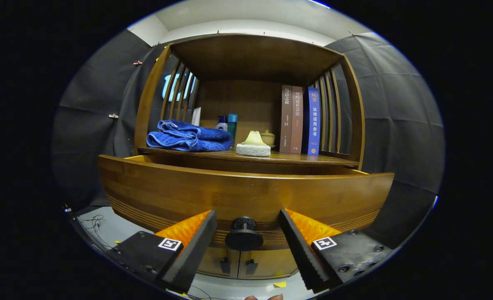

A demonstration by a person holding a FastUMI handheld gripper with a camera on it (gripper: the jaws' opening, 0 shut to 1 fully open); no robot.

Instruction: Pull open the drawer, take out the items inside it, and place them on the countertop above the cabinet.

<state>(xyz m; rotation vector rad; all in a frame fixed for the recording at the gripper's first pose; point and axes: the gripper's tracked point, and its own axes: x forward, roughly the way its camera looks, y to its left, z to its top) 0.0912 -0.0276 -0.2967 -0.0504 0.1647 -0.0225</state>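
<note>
Gripper [246,233] is spread wide, its fingers flanking the drawer knob [243,236] without contact. Drawer [246,193] is pulled out. Beyond, a folded blue towel [189,136] and sponge [253,148] are seen on the countertop [296,157].

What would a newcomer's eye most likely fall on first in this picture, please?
Probably the drawer, pulled out toward the camera, with its knob between the open gripper fingers, untouched. Next, the blue towel on the countertop beyond, and three upright books to its right.

Glossy wooden drawer [246,193], matt, probably plastic knob [243,234], terry-cloth towel [188,136]
</note>
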